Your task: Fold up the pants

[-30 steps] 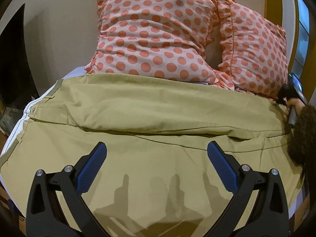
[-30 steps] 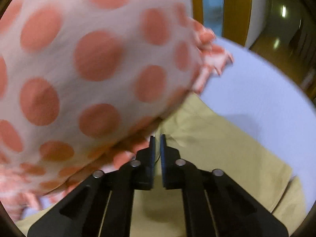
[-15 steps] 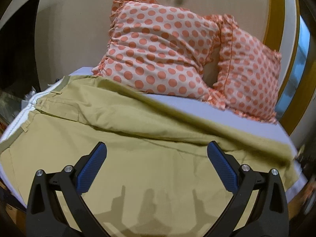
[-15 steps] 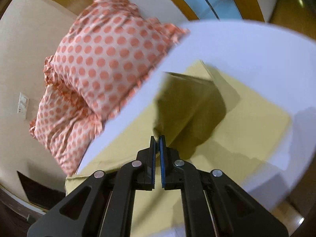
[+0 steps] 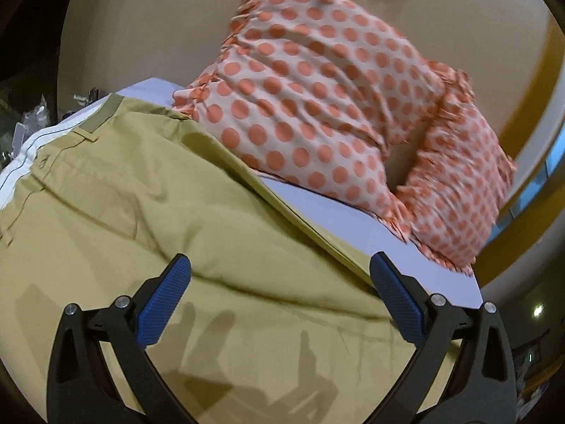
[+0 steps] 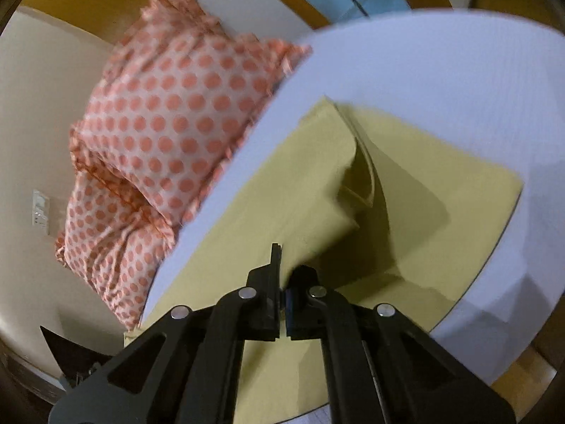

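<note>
Khaki pants (image 5: pixel 148 212) lie spread on a bed with a pale sheet (image 5: pixel 346 215), waistband at the left in the left wrist view. My left gripper (image 5: pixel 280 293) is open and empty, hovering just above the pants. In the right wrist view my right gripper (image 6: pixel 282 272) is shut on the fabric of a pant leg (image 6: pixel 317 183) and holds it lifted, so the leg folds over the layer below it. The leg ends (image 6: pixel 459 190) lie flat on the sheet (image 6: pixel 441 81).
Two orange polka-dot pillows (image 5: pixel 335 88) lean against the wall at the head of the bed, also in the right wrist view (image 6: pixel 169 134). The mattress edge (image 6: pixel 494 293) drops off to a wooden floor at the right. Clutter (image 5: pixel 31 123) sits beside the bed at the left.
My right gripper has pulled away from the pillow and carried the pinched pant leg up and across the bed. My left gripper has shifted left along the pants, still open.
</note>
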Demonstrator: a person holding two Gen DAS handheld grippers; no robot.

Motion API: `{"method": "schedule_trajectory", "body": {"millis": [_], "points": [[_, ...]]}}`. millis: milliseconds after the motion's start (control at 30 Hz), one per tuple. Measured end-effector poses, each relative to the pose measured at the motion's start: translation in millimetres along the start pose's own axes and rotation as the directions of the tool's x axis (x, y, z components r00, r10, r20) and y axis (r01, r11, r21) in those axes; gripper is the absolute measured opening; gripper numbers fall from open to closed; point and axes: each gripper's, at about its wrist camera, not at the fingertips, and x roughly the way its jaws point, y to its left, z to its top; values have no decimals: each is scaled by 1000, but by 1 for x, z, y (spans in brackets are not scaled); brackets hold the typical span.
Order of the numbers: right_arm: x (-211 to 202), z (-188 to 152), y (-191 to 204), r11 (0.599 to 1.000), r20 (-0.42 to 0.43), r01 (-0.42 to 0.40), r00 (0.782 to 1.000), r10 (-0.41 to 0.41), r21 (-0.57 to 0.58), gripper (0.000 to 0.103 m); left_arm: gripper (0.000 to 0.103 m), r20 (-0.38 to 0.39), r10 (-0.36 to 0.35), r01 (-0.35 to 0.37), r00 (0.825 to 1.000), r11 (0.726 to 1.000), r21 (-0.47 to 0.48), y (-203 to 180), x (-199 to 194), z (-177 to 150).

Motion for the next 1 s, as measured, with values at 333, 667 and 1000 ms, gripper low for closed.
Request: {"method": "schedule_trajectory", "body": {"millis": [333,667,1000], "points": [[-40,13,31,991,157,-18,987,39,-131,1,78,-194,76,-93,978,992,-81,2,118,63],[-48,19,22,989,180,-8,983,34,-148,1,8,-66,53,-59,996,995,-82,35,-4,13],[-47,4,-15,982,142,105,986,-83,-155,2,10,-83,126,-133,989,987,-88,81,-95,-119]]}}
